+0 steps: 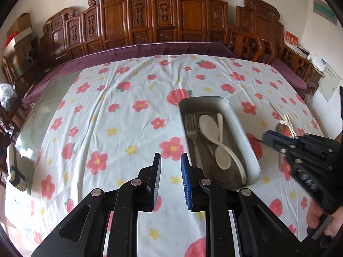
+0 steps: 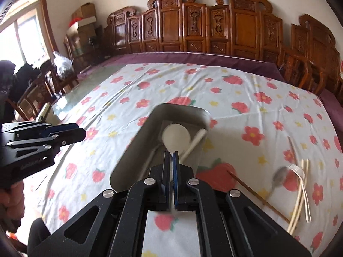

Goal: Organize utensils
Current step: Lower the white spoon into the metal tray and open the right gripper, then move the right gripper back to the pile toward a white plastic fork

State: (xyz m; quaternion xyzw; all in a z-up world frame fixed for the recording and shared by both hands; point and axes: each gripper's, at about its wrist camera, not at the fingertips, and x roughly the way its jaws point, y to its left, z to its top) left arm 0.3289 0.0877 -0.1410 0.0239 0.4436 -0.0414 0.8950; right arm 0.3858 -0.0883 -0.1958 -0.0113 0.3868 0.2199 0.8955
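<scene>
Spoons (image 1: 216, 141) and fork (image 1: 192, 128) in tray (image 1: 242, 132); chopsticks (image 2: 299, 201), second fork (image 2: 300, 184) on tablecloth (image 1: 120, 115), right of tray.

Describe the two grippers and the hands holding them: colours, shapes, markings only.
Both grippers are matte black with a fine speckle, built from angular linkage arms with triangular cut-outs and round silver pivot pins. The left gripper has blue ribbed pads lining its jaws; the right gripper has the same blue lining. Pale lettering, unreadable, marks the bodies. The right hand and left hand show bare skin below dark sleeves.
</scene>
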